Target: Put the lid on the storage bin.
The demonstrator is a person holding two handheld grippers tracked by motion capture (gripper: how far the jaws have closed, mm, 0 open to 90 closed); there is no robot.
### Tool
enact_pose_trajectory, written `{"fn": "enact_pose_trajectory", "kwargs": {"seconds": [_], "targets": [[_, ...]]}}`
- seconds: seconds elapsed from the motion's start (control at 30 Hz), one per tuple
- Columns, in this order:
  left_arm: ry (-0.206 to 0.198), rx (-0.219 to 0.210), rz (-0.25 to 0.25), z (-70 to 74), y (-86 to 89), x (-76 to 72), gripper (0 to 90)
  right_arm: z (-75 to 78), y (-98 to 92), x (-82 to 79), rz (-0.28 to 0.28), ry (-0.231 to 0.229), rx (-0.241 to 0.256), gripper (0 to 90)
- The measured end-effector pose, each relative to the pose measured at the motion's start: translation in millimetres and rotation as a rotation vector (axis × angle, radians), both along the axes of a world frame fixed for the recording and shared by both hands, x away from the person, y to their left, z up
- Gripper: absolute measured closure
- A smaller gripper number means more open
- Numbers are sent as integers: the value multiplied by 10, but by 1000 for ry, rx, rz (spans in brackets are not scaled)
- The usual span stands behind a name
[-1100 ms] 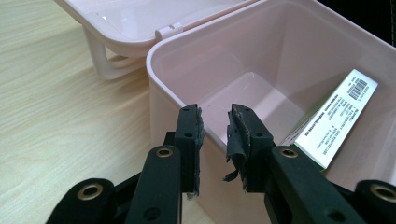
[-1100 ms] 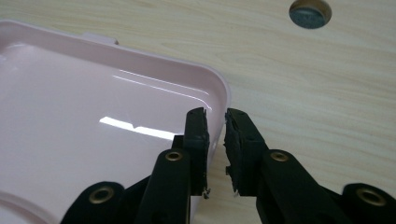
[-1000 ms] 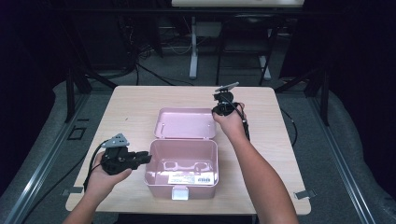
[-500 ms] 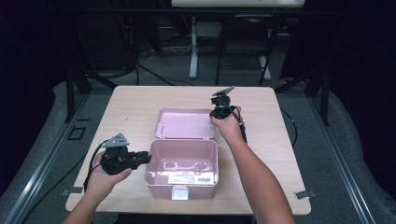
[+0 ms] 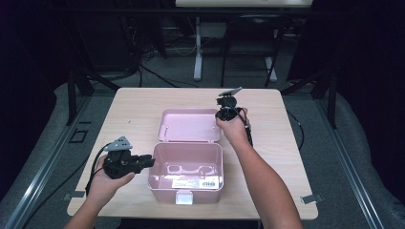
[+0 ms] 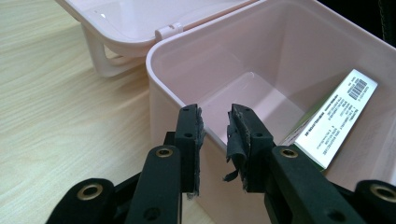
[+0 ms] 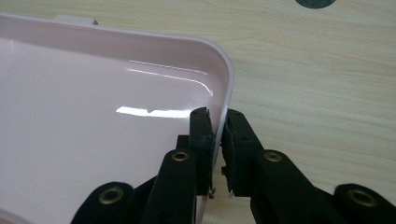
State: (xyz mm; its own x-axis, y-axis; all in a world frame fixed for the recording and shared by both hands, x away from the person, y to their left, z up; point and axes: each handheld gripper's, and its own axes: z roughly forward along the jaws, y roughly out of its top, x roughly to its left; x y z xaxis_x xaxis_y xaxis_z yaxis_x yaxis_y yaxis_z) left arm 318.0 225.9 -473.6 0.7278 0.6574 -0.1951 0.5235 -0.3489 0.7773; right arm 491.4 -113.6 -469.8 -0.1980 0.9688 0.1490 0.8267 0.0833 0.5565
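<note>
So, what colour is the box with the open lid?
The box is pale pink, lid included; the high view shows it best.

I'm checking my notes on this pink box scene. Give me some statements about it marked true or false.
1. The box lid lies open on the table. True.
2. The right hand-held gripper pinches the lid's rim. True.
3. The left hand-held gripper is clamped on the lid. False: it is open at the rim of the box.
4. The box is empty. False: a white barcoded label lies inside.
</note>
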Motion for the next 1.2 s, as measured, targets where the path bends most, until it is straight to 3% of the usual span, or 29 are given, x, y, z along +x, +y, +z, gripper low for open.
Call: {"fn": "enact_pose_trajectory", "kwargs": {"seconds": [0.2,0.53,1.2], "targets": [[-5,4,-2,1,-1,-2,735,99,-10,-35,9,-28,-3,834],[-7,1,3,-4,-9,-3,736,292,-78,-142,21,-87,36,843],[0,-10,9,-10,-11,-2,737,618,-185,-474,76,-211,81,856]]}}
